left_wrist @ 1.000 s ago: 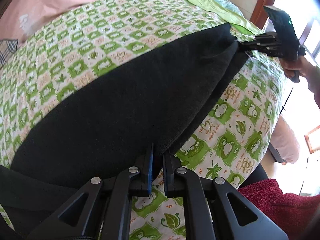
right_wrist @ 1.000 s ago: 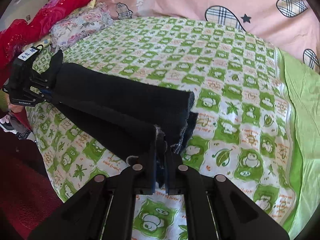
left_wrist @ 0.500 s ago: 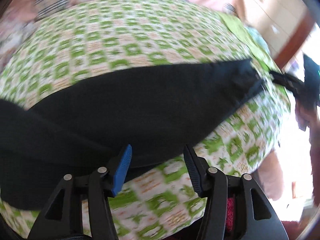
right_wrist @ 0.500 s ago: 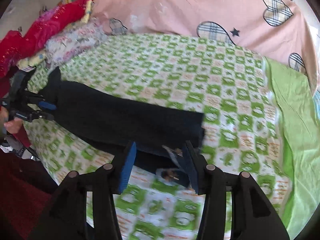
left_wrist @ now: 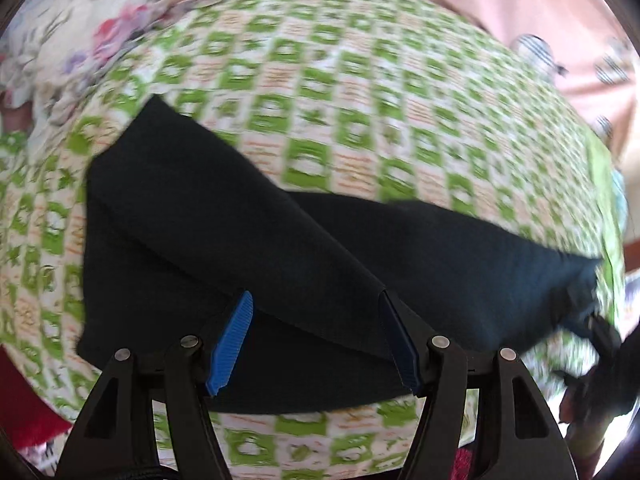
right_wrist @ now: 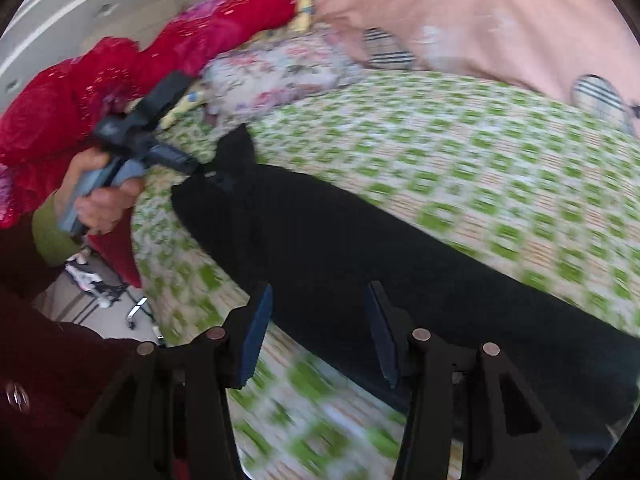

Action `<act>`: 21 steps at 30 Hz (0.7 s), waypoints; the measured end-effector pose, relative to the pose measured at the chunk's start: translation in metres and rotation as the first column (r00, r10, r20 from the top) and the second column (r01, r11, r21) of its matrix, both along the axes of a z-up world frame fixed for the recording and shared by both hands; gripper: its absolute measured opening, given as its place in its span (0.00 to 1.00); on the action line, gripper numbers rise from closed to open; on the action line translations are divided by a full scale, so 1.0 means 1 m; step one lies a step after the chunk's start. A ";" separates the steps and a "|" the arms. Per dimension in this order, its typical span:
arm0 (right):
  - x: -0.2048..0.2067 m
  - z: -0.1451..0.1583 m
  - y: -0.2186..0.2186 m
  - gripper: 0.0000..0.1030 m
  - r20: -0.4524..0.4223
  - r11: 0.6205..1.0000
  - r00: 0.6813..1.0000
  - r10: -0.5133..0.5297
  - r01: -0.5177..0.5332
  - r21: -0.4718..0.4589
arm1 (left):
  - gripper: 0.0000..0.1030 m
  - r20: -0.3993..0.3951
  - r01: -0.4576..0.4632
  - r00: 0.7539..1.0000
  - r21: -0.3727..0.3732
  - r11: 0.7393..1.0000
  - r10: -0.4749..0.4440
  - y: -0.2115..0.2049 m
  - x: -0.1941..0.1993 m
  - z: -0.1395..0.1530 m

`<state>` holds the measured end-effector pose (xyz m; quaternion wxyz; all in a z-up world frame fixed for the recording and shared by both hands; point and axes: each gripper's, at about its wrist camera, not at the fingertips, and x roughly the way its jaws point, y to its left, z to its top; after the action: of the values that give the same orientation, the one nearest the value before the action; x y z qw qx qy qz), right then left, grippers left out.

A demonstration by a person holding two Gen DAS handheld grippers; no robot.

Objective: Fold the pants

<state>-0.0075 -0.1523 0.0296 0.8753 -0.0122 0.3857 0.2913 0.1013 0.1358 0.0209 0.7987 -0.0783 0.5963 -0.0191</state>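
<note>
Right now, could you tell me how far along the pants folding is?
Done: the black pants lie lengthwise on the green checked bedspread, one layer lapped over the other. In hand: nothing; the left gripper has just been opening and the right gripper stands open, both empty. Left: probably folding the long strip across into a compact stack.

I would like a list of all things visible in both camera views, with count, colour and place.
pants: 1, black, folded lengthwise on the sheet
sheet: 1, green and white check, covering the bed
quilt: 1, pink, behind the sheet
red cloth: 1, red, at the bed's far left
floral cloth: 1, pale floral, beside the red cloth
left gripper: 1, black, blue pads, open above the pants
right gripper: 1, black, open above the pants
hand: 1, holding the left gripper
</note>
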 end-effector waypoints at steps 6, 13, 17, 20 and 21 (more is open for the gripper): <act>0.036 -0.015 0.058 0.48 -0.040 0.994 0.994 0.105 -0.103 0.035 | 0.65 -0.063 -0.078 0.995 0.053 0.996 0.082 0.014 0.036 -0.001; 0.065 -0.034 0.093 0.48 -0.095 0.989 0.984 0.150 -0.148 0.023 | 0.66 -0.110 -0.113 0.986 0.106 0.988 0.125 0.018 0.055 -0.027; 0.073 -0.043 0.097 0.48 -0.129 0.989 0.980 0.149 -0.147 0.026 | 0.61 -0.082 -0.117 0.989 0.100 0.988 0.125 0.019 0.053 -0.032; 0.075 -0.045 0.100 0.30 -0.134 0.986 0.977 0.168 -0.165 0.030 | 0.27 -0.055 -0.123 0.990 0.091 0.988 0.129 0.023 0.047 -0.034; 0.075 -0.045 0.102 0.20 -0.133 0.985 0.976 0.172 -0.170 0.021 | 0.10 -0.048 -0.121 0.991 0.078 0.990 0.125 0.024 0.045 -0.034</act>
<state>0.0671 -0.0499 -0.0159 0.8190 -0.0214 0.4401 0.3675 0.1464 0.1602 -0.0127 0.7849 -0.0854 0.6113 0.0544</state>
